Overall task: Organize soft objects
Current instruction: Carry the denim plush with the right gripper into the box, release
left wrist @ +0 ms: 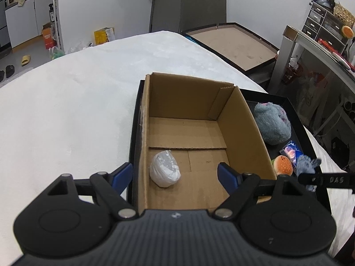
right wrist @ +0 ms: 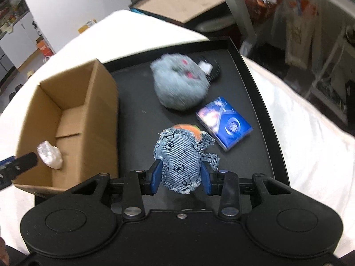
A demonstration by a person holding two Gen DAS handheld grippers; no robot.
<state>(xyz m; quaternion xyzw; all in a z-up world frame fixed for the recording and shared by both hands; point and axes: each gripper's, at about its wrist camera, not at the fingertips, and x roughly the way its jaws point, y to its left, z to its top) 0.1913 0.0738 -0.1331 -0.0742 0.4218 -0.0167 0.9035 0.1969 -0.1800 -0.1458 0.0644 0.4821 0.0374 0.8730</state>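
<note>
An open cardboard box point(left wrist: 244, 124) point(right wrist: 97, 102) stands on the left part of a black tray point(left wrist: 310, 137) point(right wrist: 137, 110). A white soft bundle point(left wrist: 164, 169) point(right wrist: 50, 154) lies in its near left corner. My left gripper point(left wrist: 175, 173) is open and empty above the box's near end. My right gripper point(right wrist: 180, 173) is shut on a denim stuffed toy point(right wrist: 179, 155) point(left wrist: 307, 165), held above the tray. Behind the toy lies an orange burger plush point(left wrist: 283, 165) point(right wrist: 192, 129). A grey fluffy plush point(left wrist: 271, 123) point(right wrist: 179, 86) sits farther back on the tray.
A blue card pack point(right wrist: 224, 125) point(left wrist: 291, 151) lies on the tray right of the burger plush. A small black object point(right wrist: 213, 69) lies behind the grey plush. The tray rests on a white cloth-covered table point(left wrist: 77, 102). A chair point(left wrist: 188, 4) and cluttered shelves point(left wrist: 321, 22) stand beyond.
</note>
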